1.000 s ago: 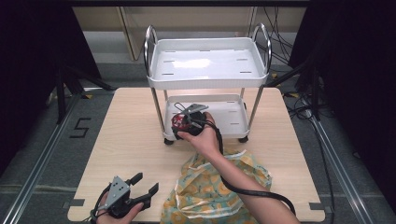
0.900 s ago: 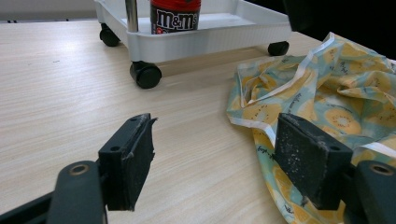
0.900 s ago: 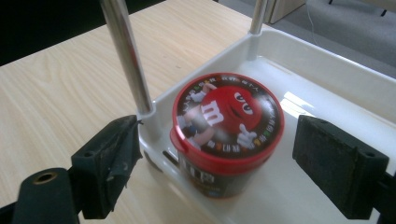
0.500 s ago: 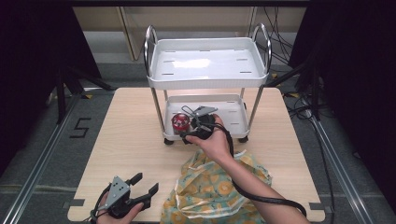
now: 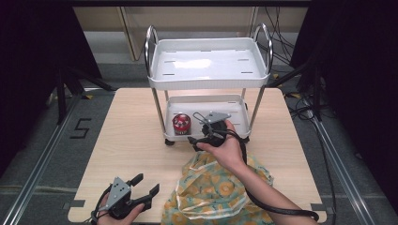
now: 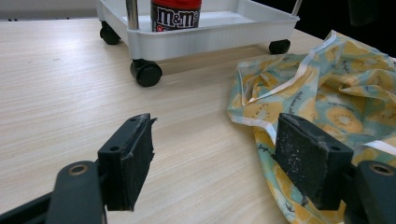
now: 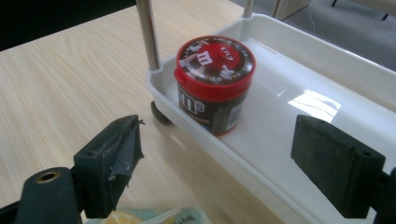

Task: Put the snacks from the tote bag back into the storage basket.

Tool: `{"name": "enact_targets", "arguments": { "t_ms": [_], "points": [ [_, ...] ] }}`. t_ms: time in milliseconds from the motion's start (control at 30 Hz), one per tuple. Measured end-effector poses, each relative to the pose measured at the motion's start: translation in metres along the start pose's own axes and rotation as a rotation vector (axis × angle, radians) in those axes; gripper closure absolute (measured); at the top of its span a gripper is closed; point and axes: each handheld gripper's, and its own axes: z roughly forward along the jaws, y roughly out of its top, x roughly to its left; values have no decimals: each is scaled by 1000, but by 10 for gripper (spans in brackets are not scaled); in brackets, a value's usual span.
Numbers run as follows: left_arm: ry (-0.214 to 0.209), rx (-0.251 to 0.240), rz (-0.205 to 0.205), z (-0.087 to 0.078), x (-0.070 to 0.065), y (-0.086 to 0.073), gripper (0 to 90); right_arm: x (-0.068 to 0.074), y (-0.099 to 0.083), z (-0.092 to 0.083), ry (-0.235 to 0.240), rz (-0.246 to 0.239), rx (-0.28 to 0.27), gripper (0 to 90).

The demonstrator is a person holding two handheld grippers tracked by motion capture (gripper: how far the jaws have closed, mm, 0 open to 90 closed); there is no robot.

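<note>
A red-lidded M&M's jar (image 5: 180, 123) stands upright at the front left of the white cart's lower tray (image 5: 234, 105). My right gripper (image 5: 195, 127) is open just to the right of the jar, at the tray's front rim, with nothing between its jaws. In the right gripper view the jar (image 7: 215, 79) sits beyond the open gripper (image 7: 224, 161), apart from both pads. My left gripper (image 5: 144, 184) rests open near the table's front left edge. In the left gripper view, the gripper (image 6: 219, 158) points toward the jar (image 6: 176, 14) and the cart.
A yellow patterned plastic bag (image 5: 220, 192) lies crumpled on the table under the right forearm, close to the left gripper's right jaw (image 6: 327, 93). The cart's upper tray (image 5: 209, 82) overhangs the lower one. Chrome posts (image 7: 147, 32) and castor wheels (image 6: 147, 72) stand at the cart's corners.
The right gripper carried the jar onto the lower tray, let go of it, and has drawn back a little to the right. The left gripper has not moved.
</note>
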Motion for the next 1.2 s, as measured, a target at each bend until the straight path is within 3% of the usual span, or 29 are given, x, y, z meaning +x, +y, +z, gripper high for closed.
{"name": "enact_targets", "arguments": {
  "t_ms": [367, 400, 500, 633, 767, 800, 833, 867, 900, 1167, 1200],
  "points": [
    [17, 14, 4, 0, -1, 0, 278, -6, -17, -25, 9, -7, -57, 187],
    [17, 14, 4, 0, -1, 0, 278, -4, -19, -27, 14, 13, -58, 192],
    [12, 8, -1, 1, -1, 0, 278, -7, -25, -32, 6, -4, -81, 208],
    [-1, -2, 14, 1, -1, 0, 278, -10, -35, -40, 16, 11, -64, 219],
    [15, 18, 12, 0, -2, 0, 278, -12, -41, -47, 9, 7, -71, 224],
    [16, 16, 12, 0, -2, 0, 278, -10, -42, -48, 11, 36, -68, 226],
    [16, 15, 11, 0, -2, 0, 278, -13, -43, -50, 7, 8, -77, 227],
    [14, 16, 19, 0, -1, 0, 278, -11, -45, -51, 9, 28, -70, 229],
    [15, 16, 18, 0, -1, 0, 278, -13, -46, -52, 10, 11, -73, 231],
    [16, 13, 20, 1, -1, -1, 283, -15, -60, -62, 7, 14, -71, 242],
    [19, 15, 21, 1, -1, -1, 283, -13, -62, -64, 2, 38, -64, 244]
  ]
}}
